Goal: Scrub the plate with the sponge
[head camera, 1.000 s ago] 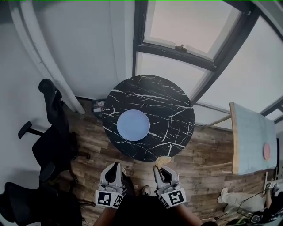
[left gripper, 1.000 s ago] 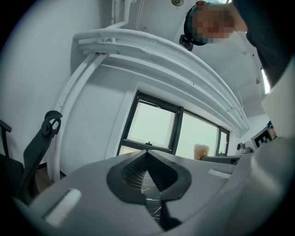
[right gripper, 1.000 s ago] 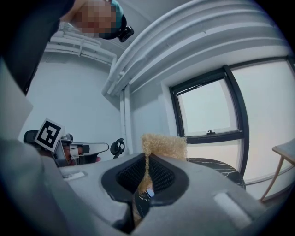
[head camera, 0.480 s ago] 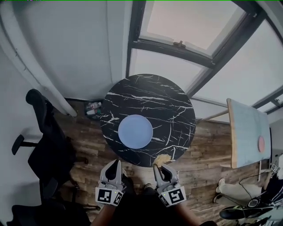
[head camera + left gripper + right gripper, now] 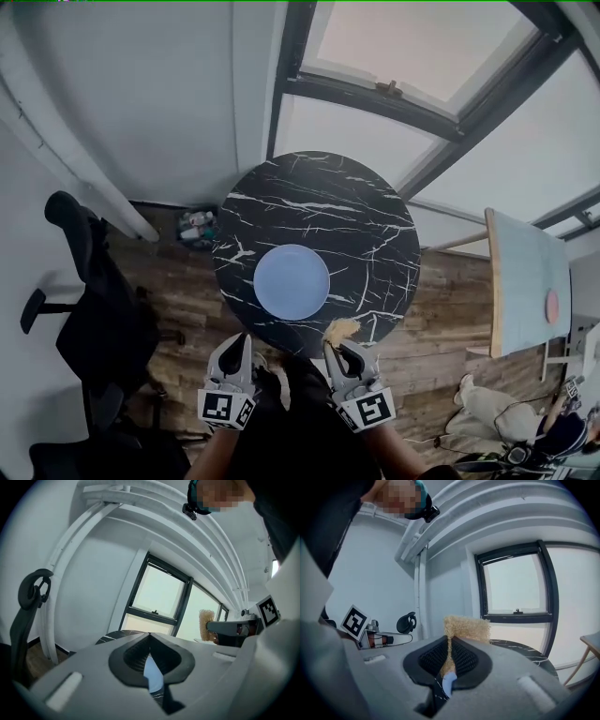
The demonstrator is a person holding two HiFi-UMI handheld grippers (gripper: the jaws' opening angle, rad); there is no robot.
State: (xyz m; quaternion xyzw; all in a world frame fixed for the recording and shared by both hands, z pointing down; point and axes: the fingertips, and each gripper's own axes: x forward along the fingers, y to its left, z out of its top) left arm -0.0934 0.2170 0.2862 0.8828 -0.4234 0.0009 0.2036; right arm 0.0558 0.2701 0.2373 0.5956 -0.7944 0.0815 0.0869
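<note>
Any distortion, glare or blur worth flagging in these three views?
Head view: heavy fisheye, the window frame bows; plate sharp, no glare. Left gripper view: dark vignetted corners, near jaws soft, window bright behind. Right gripper view: same vignette, sponge crisp up close.
</note>
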